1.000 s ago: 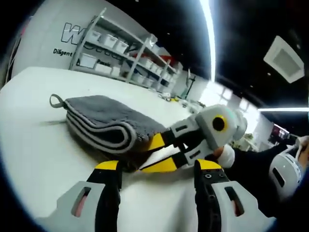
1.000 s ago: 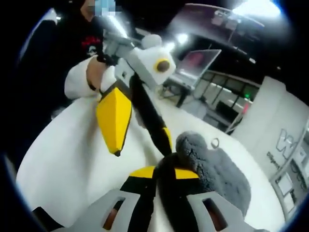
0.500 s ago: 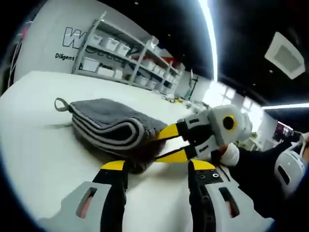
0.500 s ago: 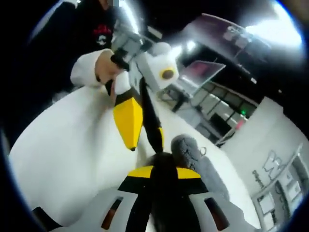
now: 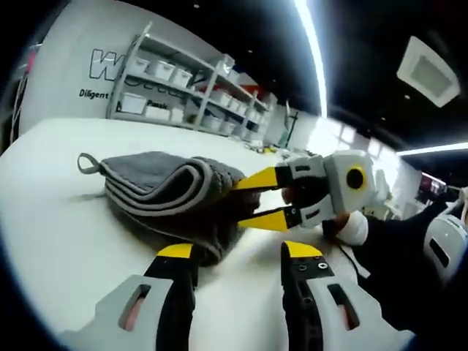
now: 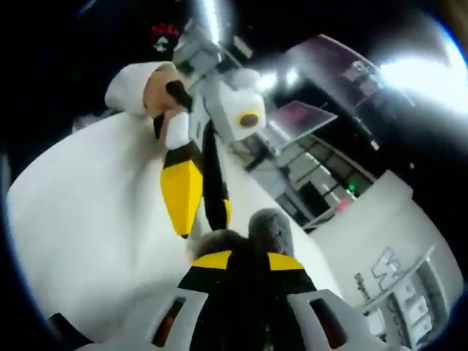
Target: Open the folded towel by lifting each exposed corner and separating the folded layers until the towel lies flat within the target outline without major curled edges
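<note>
In the left gripper view, the towel (image 5: 164, 186) at centre left is dark grey with a lighter grey border along its folded edges and a grey hanging loop (image 5: 88, 162). It lies on a white desk (image 5: 58, 241). The left claw (image 5: 238, 256) at the bottom has black jaws with yellow tips on light grey bodies. The right claw (image 5: 248, 199) at centre right has yellow jaws, a white housing and a yellow ring. The shelving (image 5: 183, 91) at upper left is grey with white bins.

**Hard ceiling light, bent edges**

A long ceiling strip light (image 5: 313, 55) burned white overhead and blew out. The white table (image 5: 51, 219) glowed evenly, with a soft shadow under the towel (image 5: 164, 186). The right gripper view was smeared, its ceiling glare (image 6: 420, 73) flaring. Fisheye curvature bowed everything near the edges.
</note>
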The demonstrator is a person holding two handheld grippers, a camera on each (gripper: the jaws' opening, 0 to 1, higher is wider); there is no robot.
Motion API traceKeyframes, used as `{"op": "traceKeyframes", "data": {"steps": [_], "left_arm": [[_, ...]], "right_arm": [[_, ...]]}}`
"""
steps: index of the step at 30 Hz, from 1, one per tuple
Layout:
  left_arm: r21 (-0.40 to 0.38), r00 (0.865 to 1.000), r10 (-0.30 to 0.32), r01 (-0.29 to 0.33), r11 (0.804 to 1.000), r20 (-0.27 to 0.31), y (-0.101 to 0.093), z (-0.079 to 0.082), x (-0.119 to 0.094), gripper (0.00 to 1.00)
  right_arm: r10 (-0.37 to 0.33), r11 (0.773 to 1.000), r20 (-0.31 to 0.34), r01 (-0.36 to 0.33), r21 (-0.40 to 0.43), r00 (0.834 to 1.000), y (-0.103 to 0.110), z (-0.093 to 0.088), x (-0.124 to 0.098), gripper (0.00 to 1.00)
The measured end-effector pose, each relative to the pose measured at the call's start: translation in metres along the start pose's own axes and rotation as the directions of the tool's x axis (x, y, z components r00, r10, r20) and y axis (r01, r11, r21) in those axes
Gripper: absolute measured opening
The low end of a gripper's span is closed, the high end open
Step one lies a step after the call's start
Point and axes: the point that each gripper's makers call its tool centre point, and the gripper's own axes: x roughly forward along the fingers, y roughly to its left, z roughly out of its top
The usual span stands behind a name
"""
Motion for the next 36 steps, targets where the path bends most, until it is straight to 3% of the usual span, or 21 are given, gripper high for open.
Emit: {"op": "traceKeyframes", "data": {"steps": [10, 19, 23, 28, 36], "left_arm": [[-0.03, 1.0, 0.026, -0.026, 0.999, 0.012, 0.008, -0.001, 0.004, 0.34], [0.074, 0.995, 0.092, -0.089, 0.993, -0.034, 0.009, -0.011, 0.016, 0.33], [0.085, 0.994, 0.102, -0.099, 0.991, -0.032, 0.001, -0.015, 0.018, 0.3], [0.081, 0.994, 0.102, -0.099, 0.992, -0.03, -0.001, -0.016, 0.018, 0.29], [0.095, 0.992, 0.119, -0.116, 0.989, -0.028, 0.005, -0.015, 0.017, 0.27]], "right_arm": [[-0.082, 0.997, 0.02, 0.083, -0.011, 0.996, -0.015, 0.003, -0.002, 0.14], [-0.121, 0.993, 0.027, 0.122, -0.008, 0.992, -0.021, 0.004, -0.003, 0.18], [-0.148, 0.989, 0.009, 0.148, 0.004, 0.989, -0.026, -0.001, -0.001, 0.29], [-0.131, 0.99, -0.007, 0.131, 0.044, 0.991, -0.024, -0.007, 0.003, 0.28], [-0.099, 0.995, -0.047, 0.099, -0.011, 0.994, -0.013, -0.011, 0.014, 0.25]]}}
